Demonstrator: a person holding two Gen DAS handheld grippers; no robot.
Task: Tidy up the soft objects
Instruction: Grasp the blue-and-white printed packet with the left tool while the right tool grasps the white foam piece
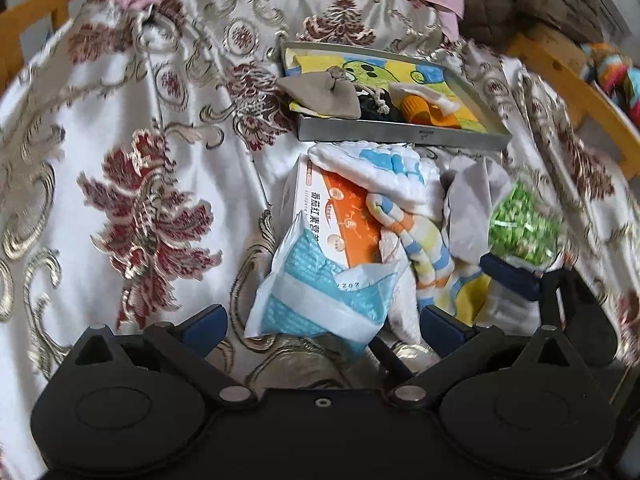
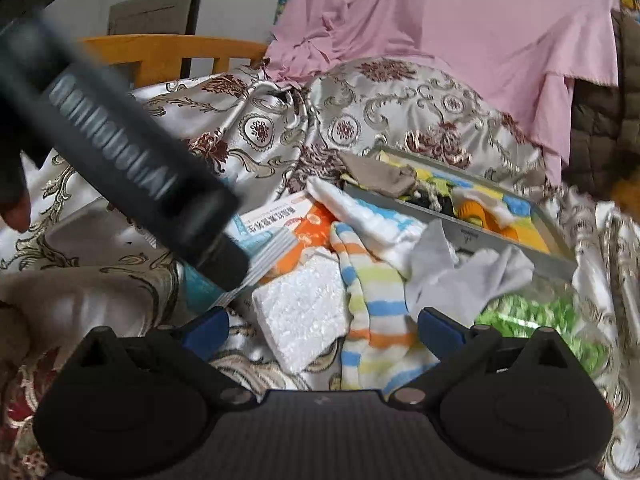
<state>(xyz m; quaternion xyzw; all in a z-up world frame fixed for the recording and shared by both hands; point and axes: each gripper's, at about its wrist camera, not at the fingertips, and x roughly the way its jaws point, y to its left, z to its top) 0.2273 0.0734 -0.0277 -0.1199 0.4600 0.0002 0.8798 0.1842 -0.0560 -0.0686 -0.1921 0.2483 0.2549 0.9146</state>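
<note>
one tray (image 1: 400, 136), one striped sock (image 2: 376, 320), one box (image 1: 344, 216)

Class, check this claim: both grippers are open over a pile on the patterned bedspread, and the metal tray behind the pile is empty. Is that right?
Not quite. The metal tray is not empty: the left wrist view shows a grey cloth and an orange item in it. The rest stands: left gripper and right gripper are open.

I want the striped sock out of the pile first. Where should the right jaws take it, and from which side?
Grip the striped sock at its near end, which lies flat between the open jaws of the right gripper. Come straight down from above: the white foam block crowds its left edge and a grey cloth overlaps the far right.
</note>
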